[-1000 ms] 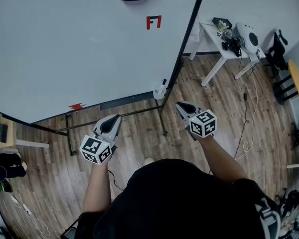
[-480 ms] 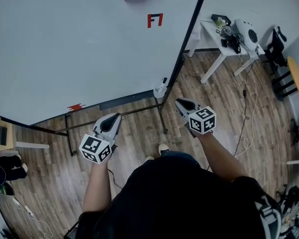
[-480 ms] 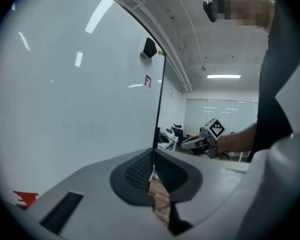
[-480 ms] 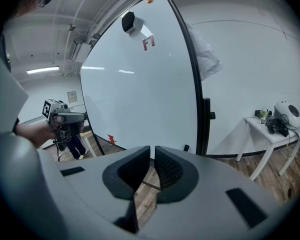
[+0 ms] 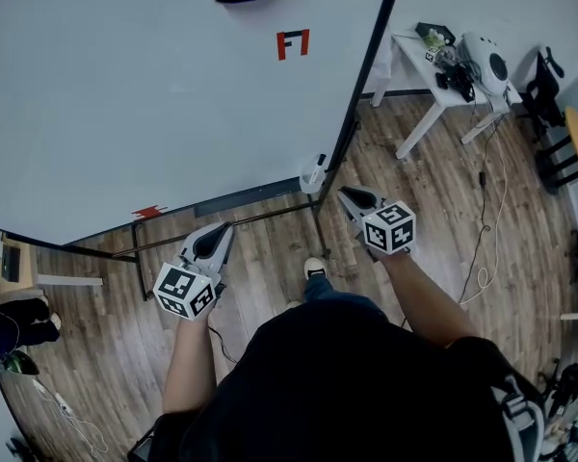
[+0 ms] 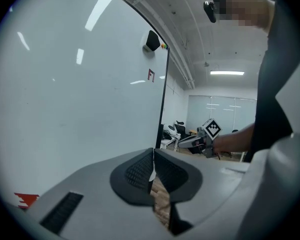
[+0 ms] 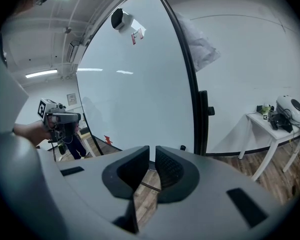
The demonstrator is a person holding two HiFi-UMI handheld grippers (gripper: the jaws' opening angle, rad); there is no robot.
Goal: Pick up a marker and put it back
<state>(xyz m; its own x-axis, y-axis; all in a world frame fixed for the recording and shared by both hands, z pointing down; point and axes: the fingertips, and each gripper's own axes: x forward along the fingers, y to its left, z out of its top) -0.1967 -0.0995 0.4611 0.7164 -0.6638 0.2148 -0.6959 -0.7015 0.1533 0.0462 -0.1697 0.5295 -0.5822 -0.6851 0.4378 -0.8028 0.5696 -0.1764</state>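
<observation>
Marker (image 5: 317, 160) stands in white cup (image 5: 310, 179) beside whiteboard (image 5: 154, 94).

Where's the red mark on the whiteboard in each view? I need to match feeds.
Head view: red mark top centre, on the whiteboard.
Left gripper view: red mark centre, above the middle.
Right gripper view: red mark upper left of centre.
Shared landmark: black frame edge, right of the mark.

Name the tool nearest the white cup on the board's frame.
The right tool, close beside the cup; the left tool is farther off.
</observation>
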